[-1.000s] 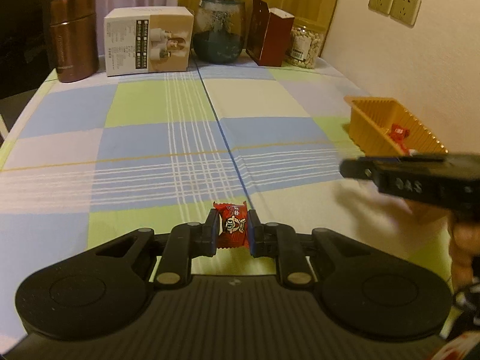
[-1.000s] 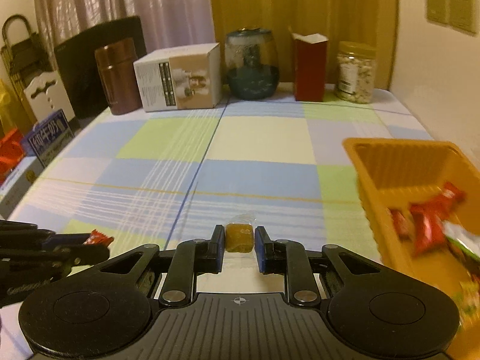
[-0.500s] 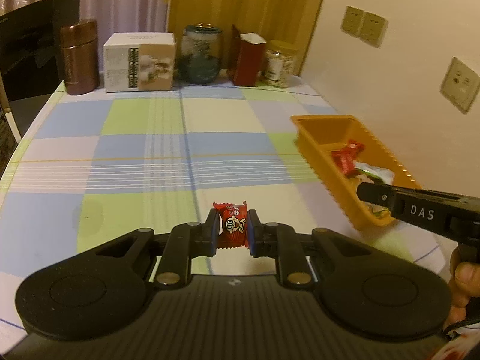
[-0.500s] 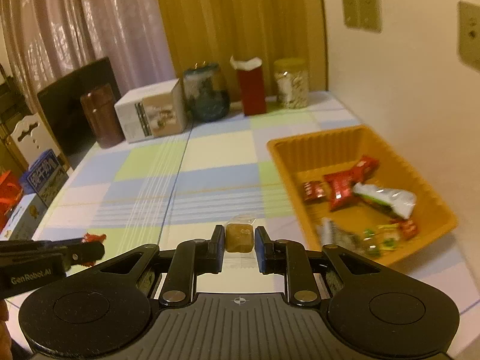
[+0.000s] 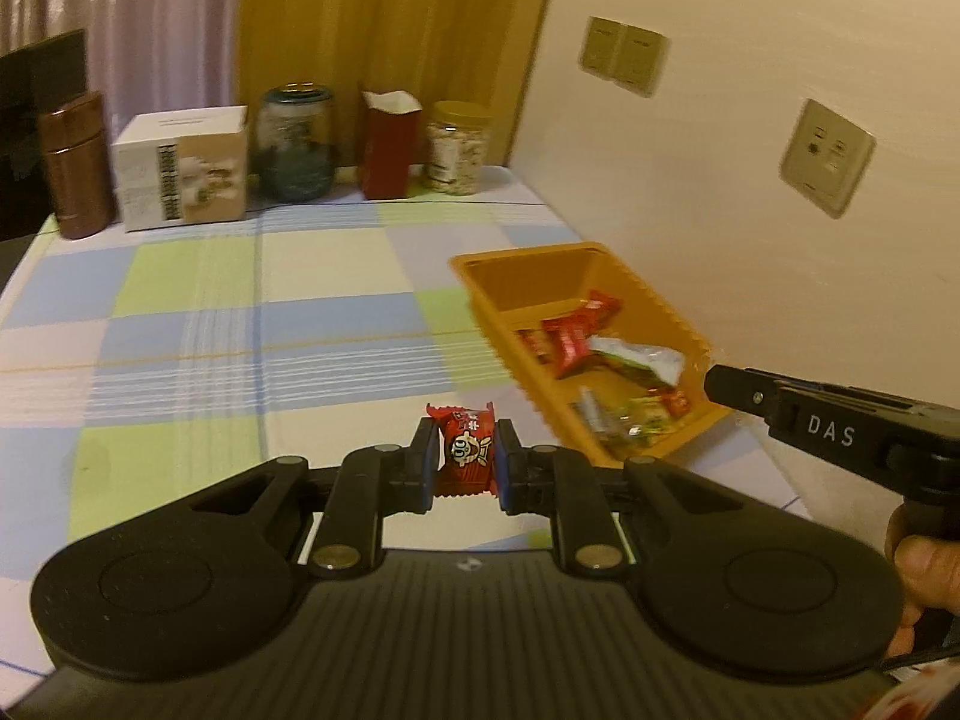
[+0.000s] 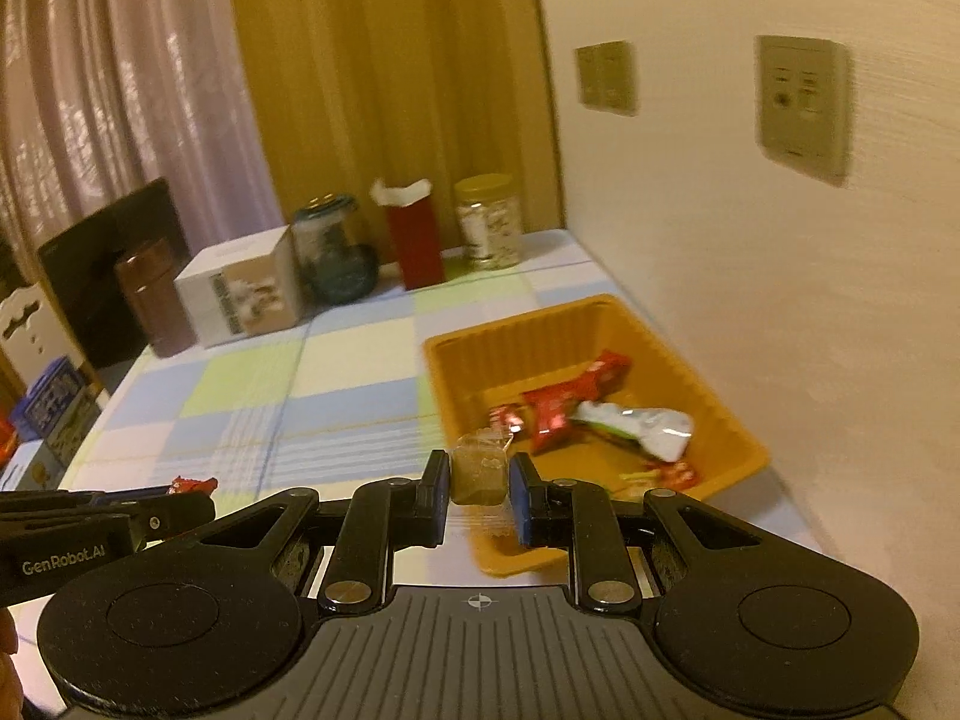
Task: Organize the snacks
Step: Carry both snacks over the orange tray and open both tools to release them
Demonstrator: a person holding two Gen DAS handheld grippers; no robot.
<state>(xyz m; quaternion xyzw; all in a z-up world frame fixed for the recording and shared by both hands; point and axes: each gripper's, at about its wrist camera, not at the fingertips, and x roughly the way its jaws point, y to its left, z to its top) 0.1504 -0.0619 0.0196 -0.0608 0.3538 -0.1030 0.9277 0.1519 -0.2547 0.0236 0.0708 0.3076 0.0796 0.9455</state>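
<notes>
Red-wrapped candy w/ cartoon face (image 5: 467, 450) is clamped in left gripper (image 5: 465, 465), short of the orange ribbed plastic tray (image 5: 654, 306), to tray's left over the table. Brown clear-wrapped candy (image 6: 478, 473) is pinched in right gripper (image 6: 480, 495), above tray's near-left rim (image 6: 447, 414). Several wrapped snacks are seen inside tray. Risk, judged: if brown candy is released here, rim may be hit and it may drop outside; its loose wrapper could slip. Tray sits near table edge, so a nudge could shift it.
</notes>
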